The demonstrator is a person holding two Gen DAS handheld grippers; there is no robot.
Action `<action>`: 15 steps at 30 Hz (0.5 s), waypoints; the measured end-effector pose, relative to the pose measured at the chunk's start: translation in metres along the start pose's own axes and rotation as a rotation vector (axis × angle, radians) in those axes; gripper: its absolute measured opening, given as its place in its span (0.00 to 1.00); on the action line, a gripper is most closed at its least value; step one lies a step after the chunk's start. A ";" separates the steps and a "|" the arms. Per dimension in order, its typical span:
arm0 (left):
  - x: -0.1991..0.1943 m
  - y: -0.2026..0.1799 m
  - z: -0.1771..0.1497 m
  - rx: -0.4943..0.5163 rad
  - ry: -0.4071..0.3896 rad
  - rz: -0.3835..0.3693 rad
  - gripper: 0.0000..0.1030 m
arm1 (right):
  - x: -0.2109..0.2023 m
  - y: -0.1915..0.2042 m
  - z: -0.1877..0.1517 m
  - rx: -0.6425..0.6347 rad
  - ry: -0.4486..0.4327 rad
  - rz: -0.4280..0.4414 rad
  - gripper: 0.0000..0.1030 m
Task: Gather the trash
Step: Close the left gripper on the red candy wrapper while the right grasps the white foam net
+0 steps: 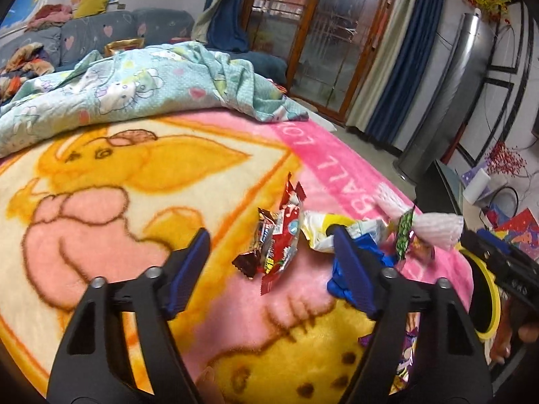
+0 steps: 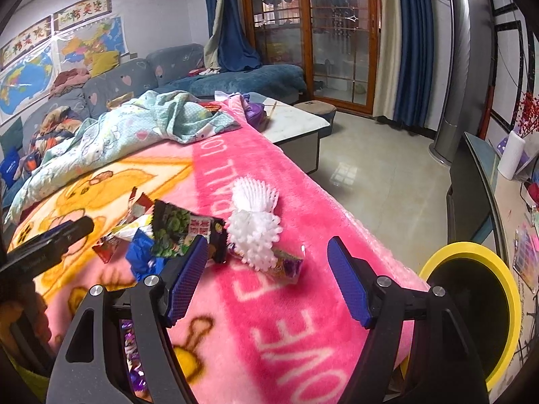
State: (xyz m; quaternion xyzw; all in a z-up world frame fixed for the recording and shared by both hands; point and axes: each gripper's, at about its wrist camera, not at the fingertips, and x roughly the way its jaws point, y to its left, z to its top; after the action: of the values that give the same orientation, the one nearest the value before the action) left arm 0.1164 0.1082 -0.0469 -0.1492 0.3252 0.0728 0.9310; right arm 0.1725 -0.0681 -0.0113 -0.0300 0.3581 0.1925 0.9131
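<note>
Jaws of both grippers gape wide and empty; the left gripper (image 1: 269, 249) frames the red wrapper (image 1: 281, 235) lying lengthwise just ahead, while the right gripper (image 2: 266, 259) faces the white foam net (image 2: 254, 225)

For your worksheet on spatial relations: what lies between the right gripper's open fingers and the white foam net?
In the right wrist view, only bare pink blanket separates the right gripper from the white foam net.

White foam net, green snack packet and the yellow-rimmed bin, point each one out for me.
White foam net (image 2: 253, 232), right wrist view, on its bunched middle.
Green snack packet (image 2: 175, 230), right wrist view, on its printed front.
Yellow-rimmed bin (image 2: 448, 250), right wrist view, on its rim's top edge.
</note>
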 end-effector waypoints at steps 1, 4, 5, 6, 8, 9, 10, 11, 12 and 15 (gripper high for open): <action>0.001 -0.001 -0.001 0.015 0.009 -0.005 0.55 | 0.002 -0.002 0.001 0.006 0.001 -0.005 0.69; 0.007 -0.008 -0.005 0.062 0.048 -0.021 0.45 | 0.008 -0.007 0.003 0.029 0.003 -0.011 0.69; 0.010 -0.009 -0.007 0.072 0.061 -0.024 0.42 | 0.010 -0.008 0.004 0.033 0.002 -0.012 0.69; 0.011 -0.009 -0.008 0.072 0.066 -0.020 0.41 | 0.011 -0.009 0.005 0.038 0.001 -0.015 0.69; 0.012 -0.006 -0.008 0.054 0.066 -0.016 0.40 | 0.013 -0.011 0.006 0.048 0.000 -0.015 0.69; 0.011 -0.003 -0.008 0.045 0.064 -0.017 0.35 | 0.014 -0.013 0.006 0.052 -0.001 -0.015 0.69; 0.011 -0.003 -0.008 0.041 0.066 -0.016 0.32 | 0.015 -0.013 0.007 0.053 -0.002 -0.015 0.69; 0.012 -0.002 -0.008 0.038 0.075 -0.015 0.28 | 0.017 -0.014 0.007 0.054 -0.001 -0.015 0.69; 0.014 -0.002 -0.009 0.037 0.086 -0.015 0.27 | 0.018 -0.014 0.007 0.055 -0.001 -0.017 0.69; 0.017 -0.005 -0.010 0.051 0.107 -0.023 0.22 | 0.021 -0.016 0.008 0.067 0.002 -0.015 0.69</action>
State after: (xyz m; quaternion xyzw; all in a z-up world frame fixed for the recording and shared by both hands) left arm 0.1251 0.1008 -0.0639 -0.1331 0.3743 0.0456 0.9166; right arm 0.1976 -0.0743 -0.0209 -0.0024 0.3651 0.1735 0.9146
